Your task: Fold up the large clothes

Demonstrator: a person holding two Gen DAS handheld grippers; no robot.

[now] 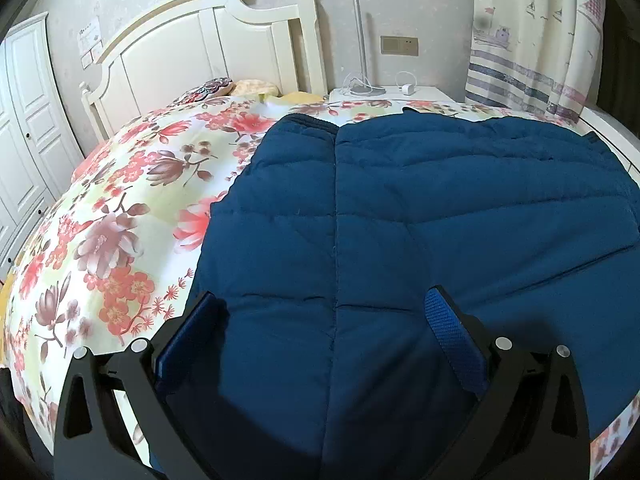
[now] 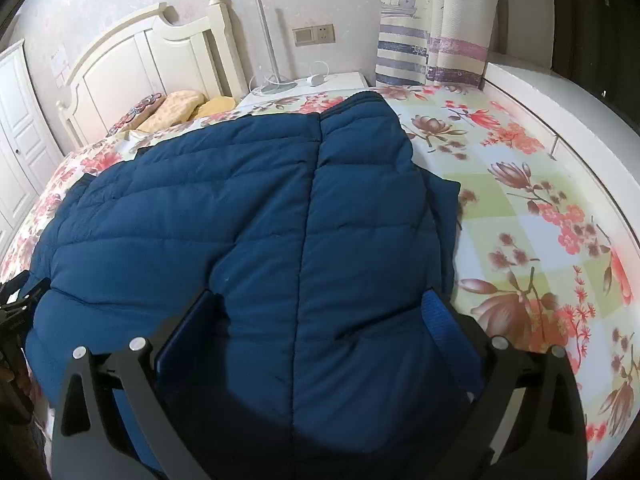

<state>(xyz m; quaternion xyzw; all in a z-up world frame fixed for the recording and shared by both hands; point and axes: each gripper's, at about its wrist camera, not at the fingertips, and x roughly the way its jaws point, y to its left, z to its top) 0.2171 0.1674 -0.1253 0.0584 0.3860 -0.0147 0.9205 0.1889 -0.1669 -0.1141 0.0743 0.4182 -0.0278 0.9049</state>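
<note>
A large dark blue quilted jacket lies spread flat on the floral bedspread; it also fills the middle of the right wrist view. My left gripper is open, its fingers wide apart just above the jacket's near left part, holding nothing. My right gripper is open too, hovering over the jacket's near right part, close to its right edge. The left gripper's black frame shows at the left edge of the right wrist view.
A white headboard and pillows stand at the far end. A white nightstand with a lamp and cables sits beside the bed. Curtains hang at the right. White wardrobe doors stand at the left.
</note>
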